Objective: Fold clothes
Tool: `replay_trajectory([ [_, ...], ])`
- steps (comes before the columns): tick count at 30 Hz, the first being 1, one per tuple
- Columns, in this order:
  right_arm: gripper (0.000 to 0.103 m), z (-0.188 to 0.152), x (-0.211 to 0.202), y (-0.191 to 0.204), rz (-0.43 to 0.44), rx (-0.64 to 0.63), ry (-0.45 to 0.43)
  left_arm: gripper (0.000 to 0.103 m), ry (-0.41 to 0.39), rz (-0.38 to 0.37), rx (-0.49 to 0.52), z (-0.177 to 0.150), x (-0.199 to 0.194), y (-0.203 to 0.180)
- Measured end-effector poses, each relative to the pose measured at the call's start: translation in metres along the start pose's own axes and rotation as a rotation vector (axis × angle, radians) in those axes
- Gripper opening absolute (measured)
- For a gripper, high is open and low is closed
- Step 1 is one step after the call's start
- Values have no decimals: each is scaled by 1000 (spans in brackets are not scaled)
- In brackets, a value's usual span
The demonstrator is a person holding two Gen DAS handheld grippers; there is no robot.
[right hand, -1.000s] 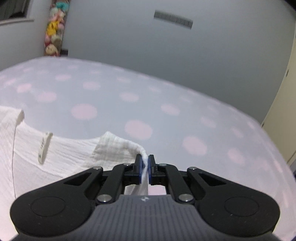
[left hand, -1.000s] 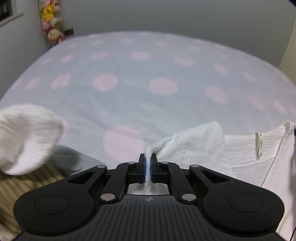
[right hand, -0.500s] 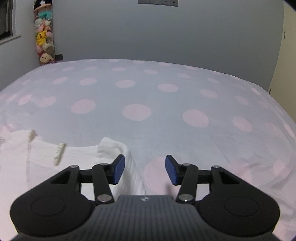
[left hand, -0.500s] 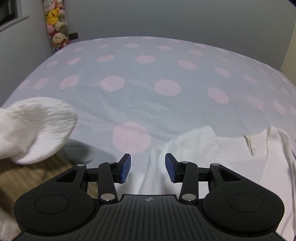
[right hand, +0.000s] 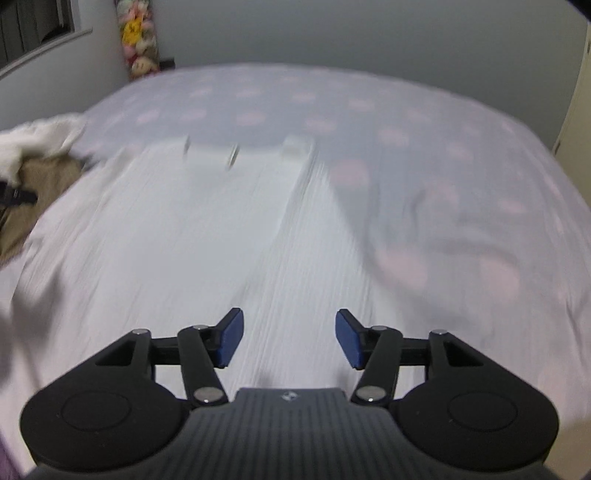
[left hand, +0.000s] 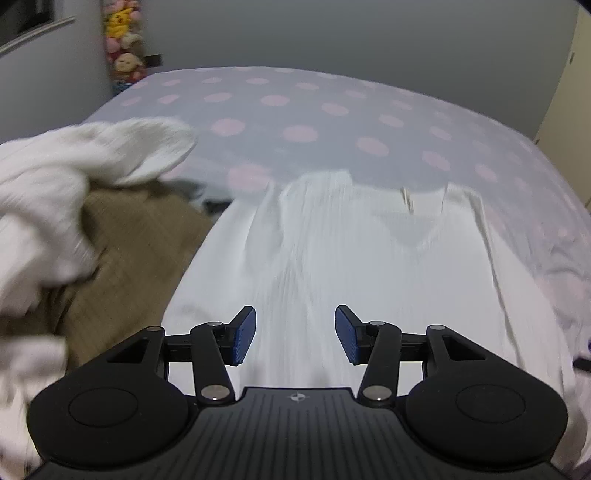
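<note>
Free room and obstructions, for your reach:

- Bed cover (left hand: 388,122), dotted: open beyond the white garment (left hand: 351,258) and to its right; pass freely there.
- White garment: lies flat; nothing stands on it.
- Left side: heap of white cloth (left hand: 74,177) over a tan garment (left hand: 125,240), raised, just beside the white garment's left edge; blocks your low passage.
- Far left corner: hanging soft toys (right hand: 138,33), well apart.

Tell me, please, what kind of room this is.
Probably a bedroom: a bed under a pink-dotted sheet, stuffed toys hanging in the corner, and a white garment spread out beside piled laundry.
</note>
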State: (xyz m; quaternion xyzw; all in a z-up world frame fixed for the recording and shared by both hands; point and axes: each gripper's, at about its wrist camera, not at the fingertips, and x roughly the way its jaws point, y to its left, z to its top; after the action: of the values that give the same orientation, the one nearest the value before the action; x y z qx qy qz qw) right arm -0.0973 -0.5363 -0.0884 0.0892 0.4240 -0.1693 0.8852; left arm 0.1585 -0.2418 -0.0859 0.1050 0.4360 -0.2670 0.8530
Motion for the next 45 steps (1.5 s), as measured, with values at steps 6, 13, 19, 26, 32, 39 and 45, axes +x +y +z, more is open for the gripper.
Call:
replay_trajectory([
  [6, 64, -64, -13, 23, 12, 58, 90, 48, -10, 14, 44, -47, -37, -28],
  [13, 65, -85, 2, 32, -13, 99, 147, 50, -26, -8, 29, -82, -62, -48],
  [19, 23, -88, 17, 32, -39, 75, 224, 51, -62, -26, -8, -96, -78, -50],
  [26, 5, -82, -14, 10, -17, 166, 146, 51, -99, -43, -62, -95, -88, -37],
  [32, 4, -54, -37, -17, -83, 128, 96, 51, -96, -54, -79, -94, -85, -35],
  [39, 4, -1, -43, -93, -215, 154, 73, 52, -83, -47, -99, -92, -80, -29],
  [45, 4, 27, -29, -159, -351, 207, 89, 52, -60, -11, -123, -88, -72, -25],
])
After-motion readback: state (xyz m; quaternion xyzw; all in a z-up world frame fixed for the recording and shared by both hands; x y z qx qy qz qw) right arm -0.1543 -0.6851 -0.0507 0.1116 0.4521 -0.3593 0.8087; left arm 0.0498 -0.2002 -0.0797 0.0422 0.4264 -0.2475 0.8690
